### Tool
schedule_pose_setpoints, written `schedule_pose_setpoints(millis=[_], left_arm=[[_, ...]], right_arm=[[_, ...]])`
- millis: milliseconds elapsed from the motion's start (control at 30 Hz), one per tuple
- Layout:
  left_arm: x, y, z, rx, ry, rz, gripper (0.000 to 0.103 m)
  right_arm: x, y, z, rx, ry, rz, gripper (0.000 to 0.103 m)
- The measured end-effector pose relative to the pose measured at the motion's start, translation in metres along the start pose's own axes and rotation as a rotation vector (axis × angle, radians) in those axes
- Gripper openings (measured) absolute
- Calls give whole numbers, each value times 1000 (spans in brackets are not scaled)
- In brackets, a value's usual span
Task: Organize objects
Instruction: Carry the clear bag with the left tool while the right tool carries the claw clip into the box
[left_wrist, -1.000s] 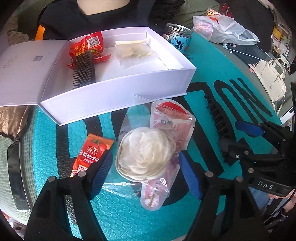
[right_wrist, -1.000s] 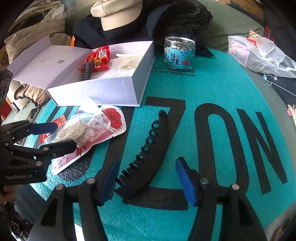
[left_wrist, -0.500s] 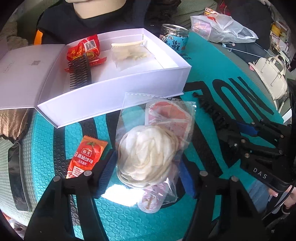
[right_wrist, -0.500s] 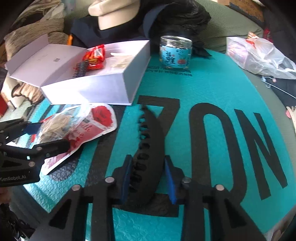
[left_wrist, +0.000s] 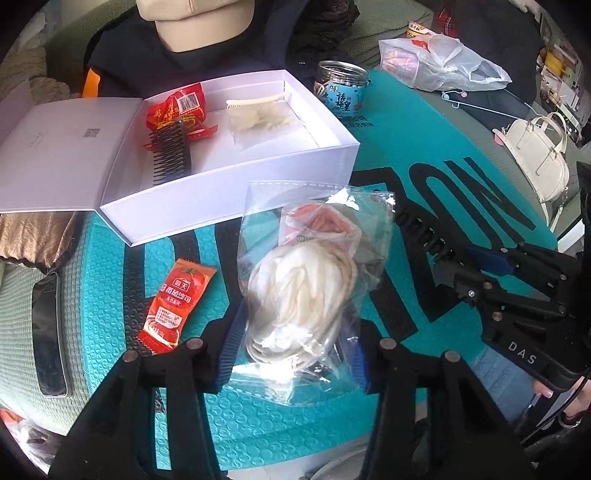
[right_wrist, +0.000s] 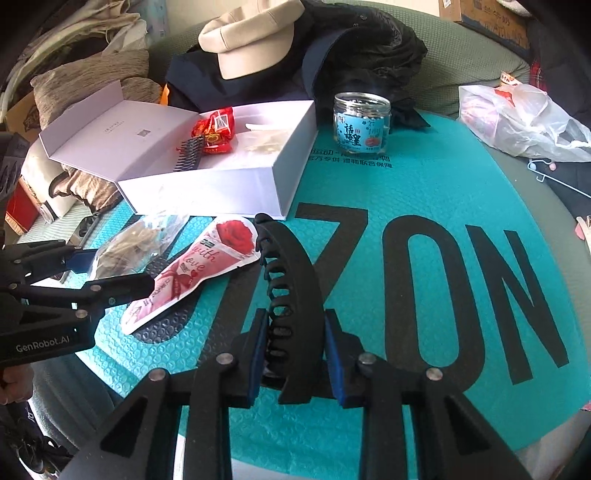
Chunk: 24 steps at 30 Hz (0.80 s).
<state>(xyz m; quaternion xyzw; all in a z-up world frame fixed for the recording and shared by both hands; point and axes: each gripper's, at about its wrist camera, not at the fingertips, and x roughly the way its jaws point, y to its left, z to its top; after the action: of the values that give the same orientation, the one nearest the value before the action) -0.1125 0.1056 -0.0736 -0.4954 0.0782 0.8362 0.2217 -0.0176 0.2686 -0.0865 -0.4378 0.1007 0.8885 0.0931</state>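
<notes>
Teal mat (right_wrist: 424, 192): long black toothed hair claw (right_wrist: 291, 295) clamped in right gripper (right_wrist: 295, 354) fingers, left gripper (left_wrist: 291, 354) fingers closing on clear bagged white coil (left_wrist: 303, 295).

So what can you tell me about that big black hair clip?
The long black plastic claw hair clip is matte and curved like a banana, with a row of interlocking teeth along its left edge. The right hand-held gripper is shut on its near end, blue pads pressing both sides. Its far tip reaches toward the white cardboard box and sits next to the pink rose-printed packet; whether it rests on the teal mat is unclear.
</notes>
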Motion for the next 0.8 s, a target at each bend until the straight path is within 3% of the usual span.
schedule_pose_setpoints(millis=[400,800], left_arm=[[-50,-3,-5,-18,-46,44,48],[-102,12,-4,-73,-111,84,48]], right_arm=[[-33,15,5,-40,-32,26,29],[-64,42,27,-174,-95,38,29]])
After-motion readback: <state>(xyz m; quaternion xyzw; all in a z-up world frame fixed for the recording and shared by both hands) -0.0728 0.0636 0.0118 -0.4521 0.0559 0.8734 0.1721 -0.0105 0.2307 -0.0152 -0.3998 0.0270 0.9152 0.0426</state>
